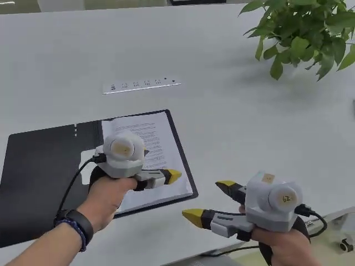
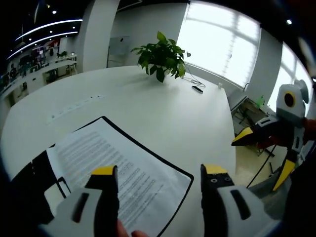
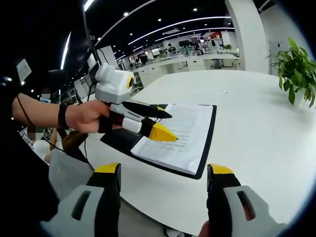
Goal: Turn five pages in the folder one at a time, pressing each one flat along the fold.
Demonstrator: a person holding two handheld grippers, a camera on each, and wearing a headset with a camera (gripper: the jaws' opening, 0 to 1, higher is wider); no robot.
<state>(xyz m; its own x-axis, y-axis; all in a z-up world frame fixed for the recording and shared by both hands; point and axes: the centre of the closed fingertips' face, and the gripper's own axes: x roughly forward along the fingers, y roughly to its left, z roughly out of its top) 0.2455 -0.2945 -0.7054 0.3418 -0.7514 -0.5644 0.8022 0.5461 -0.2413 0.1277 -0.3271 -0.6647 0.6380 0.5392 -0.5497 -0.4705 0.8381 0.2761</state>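
Observation:
The folder (image 1: 44, 166) lies open on the white table, its black inside cover at the left and a white printed page (image 1: 152, 136) at the right. My left gripper (image 1: 161, 165) hovers just above the lower part of that page (image 2: 113, 163), open, with nothing between its yellow-tipped jaws (image 2: 160, 171). My right gripper (image 1: 209, 200) is held off the folder's lower right corner near the table's front edge, also open and empty (image 3: 164, 170), facing the page (image 3: 185, 133) and the left gripper (image 3: 164, 124).
A flush socket strip (image 1: 141, 85) sits in the table behind the folder. A green potted plant (image 1: 305, 27) stands at the far right. The table's front edge (image 1: 310, 221) runs just under my right gripper. Cables trail from both grippers.

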